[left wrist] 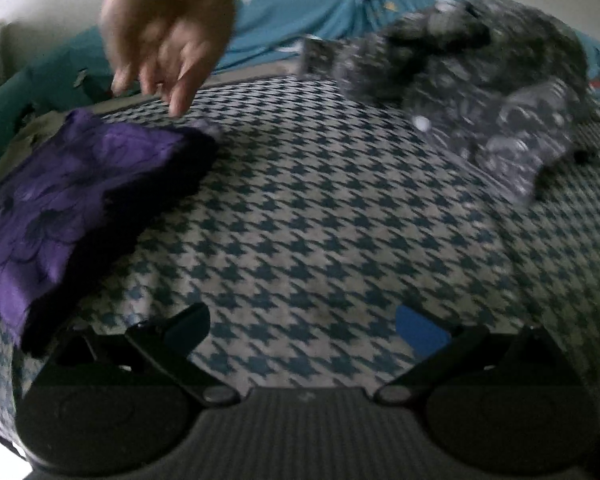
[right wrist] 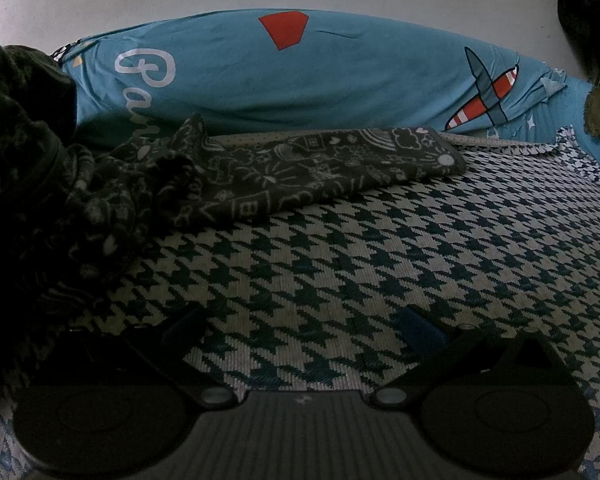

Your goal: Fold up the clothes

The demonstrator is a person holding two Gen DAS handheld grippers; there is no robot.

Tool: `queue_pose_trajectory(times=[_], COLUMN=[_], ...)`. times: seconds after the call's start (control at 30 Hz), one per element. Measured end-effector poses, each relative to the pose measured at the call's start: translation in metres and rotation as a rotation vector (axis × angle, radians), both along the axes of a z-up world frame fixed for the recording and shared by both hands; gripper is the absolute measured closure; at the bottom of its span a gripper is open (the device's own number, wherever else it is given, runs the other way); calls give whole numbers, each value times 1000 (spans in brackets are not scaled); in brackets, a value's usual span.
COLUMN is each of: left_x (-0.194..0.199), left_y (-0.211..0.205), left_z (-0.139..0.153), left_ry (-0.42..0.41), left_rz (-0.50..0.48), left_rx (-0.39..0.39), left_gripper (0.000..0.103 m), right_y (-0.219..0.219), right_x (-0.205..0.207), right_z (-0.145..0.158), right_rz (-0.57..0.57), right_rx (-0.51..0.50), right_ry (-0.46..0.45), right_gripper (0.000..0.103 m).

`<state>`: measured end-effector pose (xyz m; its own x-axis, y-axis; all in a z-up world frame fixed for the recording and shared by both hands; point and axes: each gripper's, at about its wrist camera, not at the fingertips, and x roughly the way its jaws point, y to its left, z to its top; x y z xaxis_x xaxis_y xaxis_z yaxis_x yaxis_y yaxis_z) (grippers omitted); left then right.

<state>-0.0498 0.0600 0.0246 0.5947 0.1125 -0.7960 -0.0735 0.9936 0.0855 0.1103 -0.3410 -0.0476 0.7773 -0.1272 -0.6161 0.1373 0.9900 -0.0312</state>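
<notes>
A folded purple garment (left wrist: 72, 204) lies on the houndstooth mat (left wrist: 320, 220) at the left in the left wrist view. A bare hand (left wrist: 168, 36) hovers over its far edge. A crumpled grey patterned garment (left wrist: 472, 96) lies at the far right. My left gripper (left wrist: 304, 328) is open and empty, low over the mat. In the right wrist view the grey patterned garment (right wrist: 260, 176) lies along the far edge of the mat (right wrist: 380, 260), bunched at the left. My right gripper (right wrist: 300, 332) is open and empty over the mat.
A blue pillow (right wrist: 300, 76) with a plane print lies behind the mat against a white wall; it also shows in the left wrist view (left wrist: 300, 20). A teal cloth (left wrist: 20, 92) lies at the far left. A dark object (right wrist: 592, 8) stands at the upper right.
</notes>
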Motion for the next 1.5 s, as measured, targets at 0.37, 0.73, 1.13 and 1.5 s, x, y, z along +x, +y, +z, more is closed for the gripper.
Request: queue_pose_trajectory(times=[0.37, 0.73, 1.13, 1.5], left_x=[6, 11, 18, 17], left_y=[-5, -37, -55, -67], left_z=[-3, -1, -5, -20], left_ry=[42, 17, -35, -65], left_rz=[-38, -96, -84, -119], left_rx=[-12, -18, 15, 124], left_gripper=[0, 0, 0, 0], right_y=[0, 0, 1, 0], right_x=[0, -1, -1, -1], right_z=[-1, -1, -2, -1], right_rz=[0, -1, -1, -2], right_rx=[0, -1, -1, -1], right_ry=[-1, -2, -2, -2], right_gripper=[0, 0, 0, 0])
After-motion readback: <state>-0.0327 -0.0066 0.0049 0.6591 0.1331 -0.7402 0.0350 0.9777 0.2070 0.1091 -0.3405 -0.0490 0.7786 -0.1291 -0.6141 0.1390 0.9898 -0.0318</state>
